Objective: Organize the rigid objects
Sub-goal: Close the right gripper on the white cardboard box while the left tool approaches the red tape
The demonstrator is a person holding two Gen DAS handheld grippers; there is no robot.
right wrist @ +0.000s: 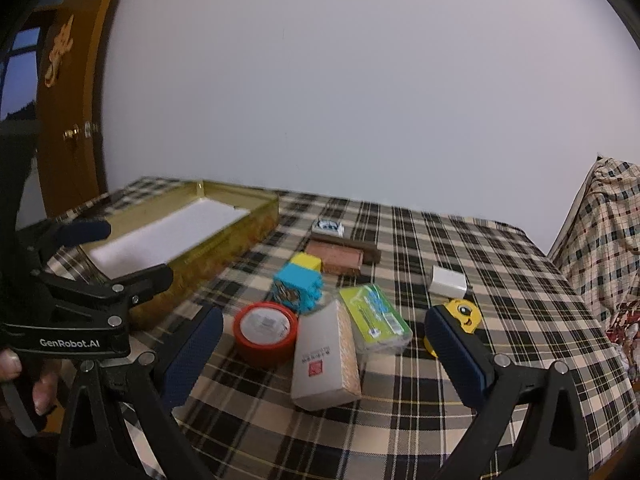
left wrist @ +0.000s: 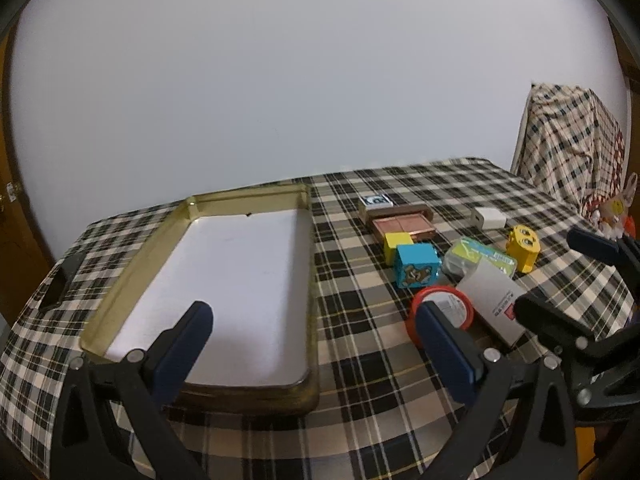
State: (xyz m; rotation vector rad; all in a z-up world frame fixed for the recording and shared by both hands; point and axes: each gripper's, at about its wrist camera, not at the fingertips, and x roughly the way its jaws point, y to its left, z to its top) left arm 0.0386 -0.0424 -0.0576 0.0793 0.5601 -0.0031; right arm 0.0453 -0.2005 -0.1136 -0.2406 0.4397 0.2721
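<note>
Left gripper (left wrist: 316,328) and right gripper (right wrist: 324,334), jaws apart, empty. Small rigid boxes cluster on the plaid tablecloth (left wrist: 360,420) beside a shallow gold tin tray (left wrist: 308,280); red round tin (right wrist: 266,330) touches the white carton (right wrist: 324,360).

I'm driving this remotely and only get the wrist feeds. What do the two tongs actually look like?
Both look alike: the left tongs and right tongs have black angular frames with silver rivets and two fingers faced with dark blue textured pads. The right view shows white "GenRobot.AI" lettering on the left unit's body. No cables or sleeves show.
</note>
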